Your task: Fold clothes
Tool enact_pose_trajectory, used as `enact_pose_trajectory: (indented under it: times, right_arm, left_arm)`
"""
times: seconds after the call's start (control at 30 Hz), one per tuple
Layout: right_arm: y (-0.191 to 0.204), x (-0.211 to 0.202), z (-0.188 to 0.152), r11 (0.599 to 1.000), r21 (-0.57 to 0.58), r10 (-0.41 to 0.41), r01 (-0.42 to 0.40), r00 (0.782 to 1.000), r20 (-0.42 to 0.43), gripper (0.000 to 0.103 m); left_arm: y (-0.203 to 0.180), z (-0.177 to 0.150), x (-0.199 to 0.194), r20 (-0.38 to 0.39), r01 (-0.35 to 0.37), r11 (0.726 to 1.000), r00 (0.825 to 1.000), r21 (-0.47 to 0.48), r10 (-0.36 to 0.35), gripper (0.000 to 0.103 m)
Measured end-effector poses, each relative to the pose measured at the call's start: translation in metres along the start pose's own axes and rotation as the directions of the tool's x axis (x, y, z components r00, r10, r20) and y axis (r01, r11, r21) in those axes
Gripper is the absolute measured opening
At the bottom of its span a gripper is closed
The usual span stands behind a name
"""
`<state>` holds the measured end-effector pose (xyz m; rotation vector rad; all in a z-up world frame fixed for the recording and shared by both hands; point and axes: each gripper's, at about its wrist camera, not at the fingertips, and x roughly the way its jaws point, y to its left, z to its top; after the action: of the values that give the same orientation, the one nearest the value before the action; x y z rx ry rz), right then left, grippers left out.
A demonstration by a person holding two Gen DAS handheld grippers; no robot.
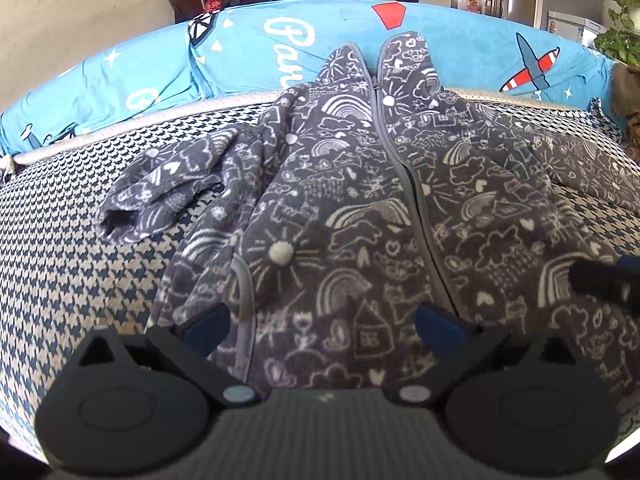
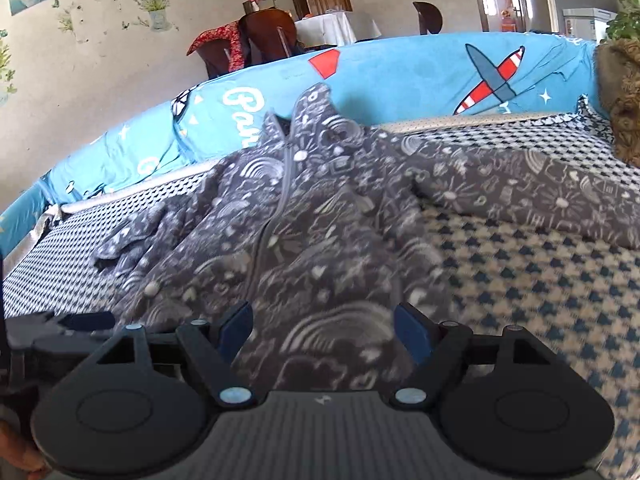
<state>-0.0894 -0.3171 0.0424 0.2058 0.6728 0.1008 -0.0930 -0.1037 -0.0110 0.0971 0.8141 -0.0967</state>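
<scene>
Both the left claw and right claw hang open over the jacket's near hem; each should pinch one hem corner squarely.

Fuzzy matt fleece is seen on the grey hoodie, coarse woven cloth on the houndstooth bed cover, smooth cotton on the blue sheet, matt black plastic on both gripper bodies.

I see bright daylight in both views, strongest from the far right. Fisheye bending curves the edges, and my right wrist view smears with motion blur.
</scene>
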Motion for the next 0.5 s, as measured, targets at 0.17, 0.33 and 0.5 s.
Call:
enact_pose_trajectory:
  times: [0.17, 0.33, 0.5]
  right_arm:
    - [-0.026, 0.013, 0.029, 0.999, 0.035, -0.034, 0.034, 0.999, 0.012, 0.078]
    - [-0.047, 0.028, 0.049, 0.995, 0.064, -0.074, 0.072, 0.997, 0.023, 0.078]
    - [-0.067, 0.045, 0.064, 0.989, 0.099, -0.116, 0.113, 0.993, 0.031, 0.078]
  left_arm:
    - [-0.006, 0.011, 0.011, -0.014, 0.025, 0.999, 1.0, 0.034, -0.024, 0.103]
    - [-0.011, 0.023, 0.022, -0.029, 0.055, 0.997, 0.998, 0.045, -0.054, 0.103]
    - [-0.015, 0.033, 0.035, -0.046, 0.072, 0.996, 0.996, 0.048, -0.07, 0.103]
